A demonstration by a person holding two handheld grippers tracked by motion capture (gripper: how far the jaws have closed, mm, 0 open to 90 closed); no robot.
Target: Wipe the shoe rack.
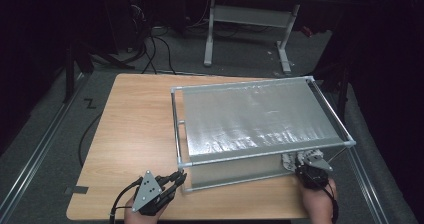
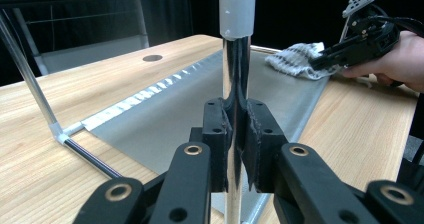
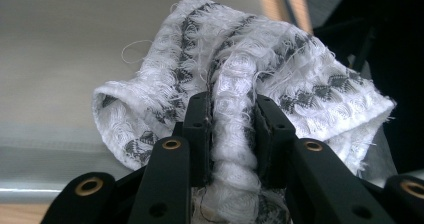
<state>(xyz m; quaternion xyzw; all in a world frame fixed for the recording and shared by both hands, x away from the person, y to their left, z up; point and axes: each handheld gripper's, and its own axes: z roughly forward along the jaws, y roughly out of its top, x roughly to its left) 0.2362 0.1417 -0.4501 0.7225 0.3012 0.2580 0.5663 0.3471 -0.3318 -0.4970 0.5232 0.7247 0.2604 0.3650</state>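
Note:
A two-tier rack (image 1: 260, 116) of chrome tubes with silvery fabric shelves stands on the wooden table (image 1: 135, 129). My left gripper (image 1: 177, 178) is shut on the rack's near left upright post (image 2: 235, 84), just above the table. My right gripper (image 1: 305, 165) is shut on a bunched white cloth with grey stripes (image 3: 240, 99), at the rack's near right corner, on the lower shelf (image 2: 200, 109). In the left gripper view the cloth (image 2: 295, 61) lies on the lower shelf's far end, with the right gripper (image 2: 325, 59) and the hand that holds it beside it.
The rack's upper shelf (image 1: 255, 114) hides most of the lower one from above. Bare tabletop (image 1: 130, 134) lies to the rack's left. A white desk frame (image 1: 250, 29) and cables (image 1: 155, 49) are on the floor beyond the table.

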